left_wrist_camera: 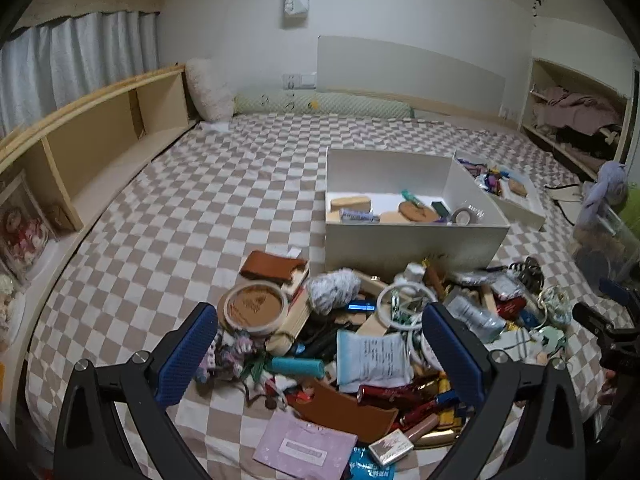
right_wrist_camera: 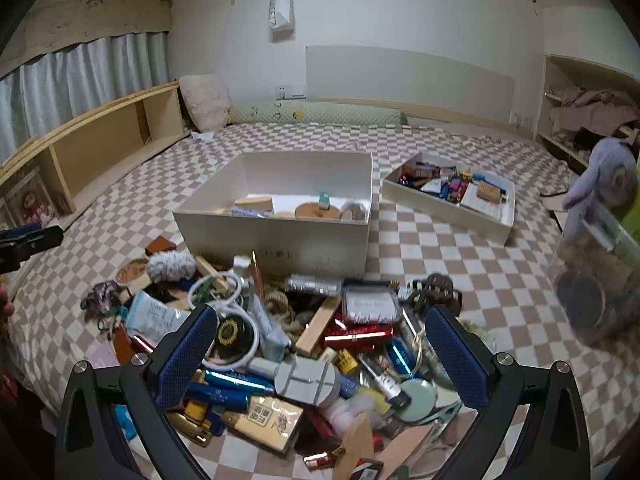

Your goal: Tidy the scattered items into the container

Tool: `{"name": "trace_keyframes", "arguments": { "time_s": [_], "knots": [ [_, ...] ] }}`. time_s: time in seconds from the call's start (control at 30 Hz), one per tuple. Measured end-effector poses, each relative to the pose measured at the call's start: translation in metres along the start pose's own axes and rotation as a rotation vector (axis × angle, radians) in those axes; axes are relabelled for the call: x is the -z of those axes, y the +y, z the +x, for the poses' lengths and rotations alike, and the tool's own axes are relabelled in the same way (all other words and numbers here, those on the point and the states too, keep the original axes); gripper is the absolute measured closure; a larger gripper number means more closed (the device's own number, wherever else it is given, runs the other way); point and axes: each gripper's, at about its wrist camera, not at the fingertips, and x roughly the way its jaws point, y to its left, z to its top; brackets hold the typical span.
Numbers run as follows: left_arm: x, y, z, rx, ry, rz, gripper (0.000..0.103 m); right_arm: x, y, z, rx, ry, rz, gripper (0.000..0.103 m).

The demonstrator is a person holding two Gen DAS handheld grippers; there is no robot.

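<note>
Clutter pile (right_wrist_camera: 304, 344) fronts white box (right_wrist_camera: 280, 236); shallow tray (right_wrist_camera: 448, 204) beside it.

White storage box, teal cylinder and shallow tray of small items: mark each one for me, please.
white storage box (right_wrist_camera: 276, 240): right wrist view, on its front wall.
teal cylinder (left_wrist_camera: 298, 367): left wrist view, mid-length on its side.
shallow tray (right_wrist_camera: 444, 206): right wrist view, on its near side wall.

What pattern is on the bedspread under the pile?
A beige-and-white checkerboard on the bedspread; clearest in the left wrist view.
</note>
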Motion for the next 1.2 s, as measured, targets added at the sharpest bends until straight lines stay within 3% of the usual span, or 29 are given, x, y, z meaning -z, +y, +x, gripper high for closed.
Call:
{"name": "trace_keyframes", "arguments": {
  "time_s": [0.1,0.27,0.67,0.83,0.97,1.2],
  "knots": [
    [0.013,0.001,0.007,0.025,0.041,-0.037,0.0,0.011,0.002,0.006,-0.003,0.015,-0.006,0.0],
    [0.036,-0.005,0.017,0.022,0.088,-0.052,0.0,0.028,0.002,0.021,-0.092,0.097,0.052,0.0],
    [0.093,-0.038,0.047,0.085,0.278,-0.043,0.0,0.056,0.033,0.038,-0.098,0.17,0.015,0.0],
    [0.104,-0.051,0.052,0.051,0.282,0.033,0.0,0.063,0.033,0.046,-0.109,0.192,0.053,0.0],
    [0.107,-0.047,0.05,-0.013,0.267,0.033,0.001,0.07,0.036,0.049,-0.051,0.177,0.028,0.0],
    [0.098,-0.032,0.043,-0.064,0.239,-0.003,0.001,0.082,0.058,0.055,-0.079,0.185,-0.024,0.0]
  ]
}}
